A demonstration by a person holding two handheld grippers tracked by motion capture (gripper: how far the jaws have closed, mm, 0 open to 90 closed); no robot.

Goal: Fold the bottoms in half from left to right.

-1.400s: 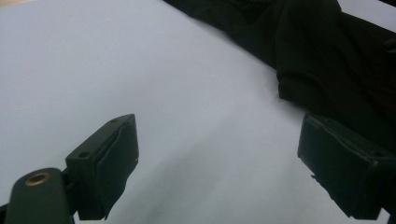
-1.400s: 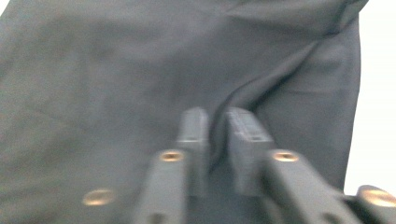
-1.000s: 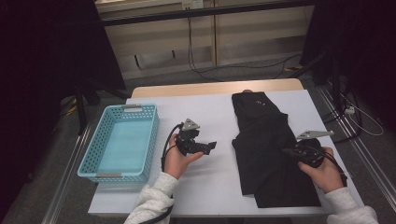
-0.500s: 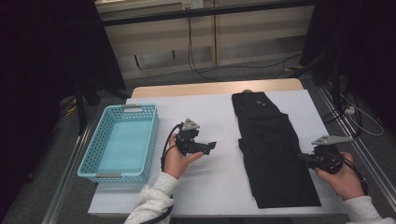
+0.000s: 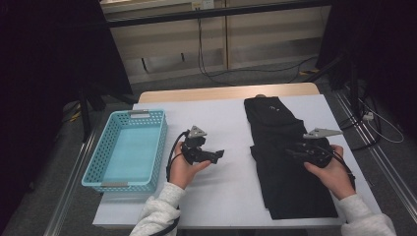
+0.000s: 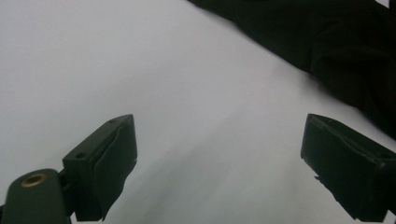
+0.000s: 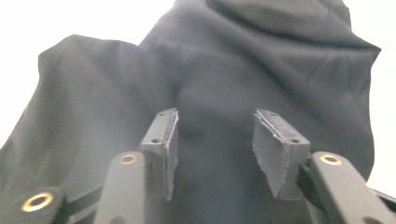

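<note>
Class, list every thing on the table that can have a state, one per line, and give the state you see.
Garment: black, folded lengthwise, lying flat on the table.
Basket: upright, empty.
Left hand-held gripper: open, nothing between the jaws, over bare table.
Right hand-held gripper: jaws have just been opening, now apart above the garment, no cloth pinched between them.

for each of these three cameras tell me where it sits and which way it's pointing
High view: fixed above the person's side, looking forward and down on the white table; both forearms, left gripper, right gripper, blue basket.
Left gripper view: rides the left gripper, facing bare table; wide-open jaws.
Right gripper view: rides the right gripper, facing the black garment; jaws just opening, nothing between.
Shared: the garment lies in every view.
</note>
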